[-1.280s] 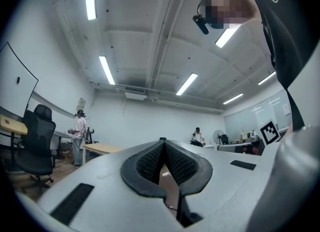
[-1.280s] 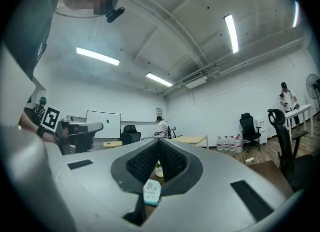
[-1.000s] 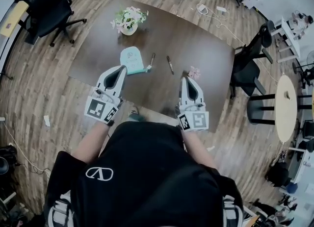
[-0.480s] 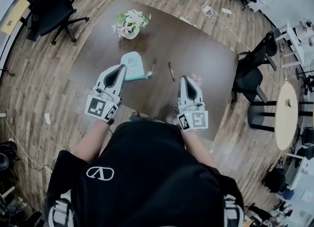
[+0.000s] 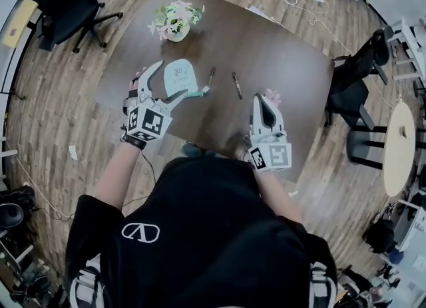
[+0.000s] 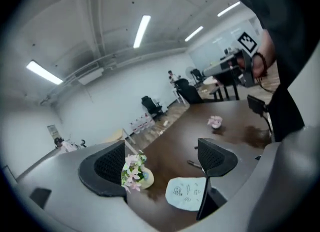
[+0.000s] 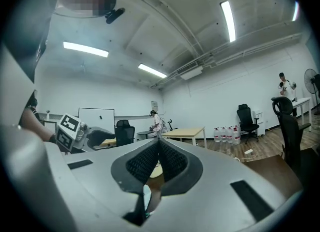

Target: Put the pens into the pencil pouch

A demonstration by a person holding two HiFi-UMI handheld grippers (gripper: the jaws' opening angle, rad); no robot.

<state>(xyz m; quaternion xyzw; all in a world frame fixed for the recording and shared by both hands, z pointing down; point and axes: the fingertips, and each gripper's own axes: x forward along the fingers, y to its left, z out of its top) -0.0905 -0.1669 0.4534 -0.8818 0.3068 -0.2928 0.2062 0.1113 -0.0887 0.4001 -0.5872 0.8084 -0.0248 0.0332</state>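
Left hand-held gripper (image 5: 166,82): jaws just opened wide, empty | right hand-held gripper (image 5: 261,100): was closed, empty | pens (image 5: 236,85) lay beside pencil pouch (image 5: 181,74)

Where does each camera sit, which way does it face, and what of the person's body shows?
Head view: on the head, looking steeply down at the table, pencil pouch and pens; shows torso, forearms, left gripper, right gripper.
Left gripper view: rides that gripper, looks between open jaws across the table; shows right gripper, torso.
Right gripper view: looks level past shut jaws into the room; shows left gripper.
Shared: head and left gripper views both show the pencil pouch.
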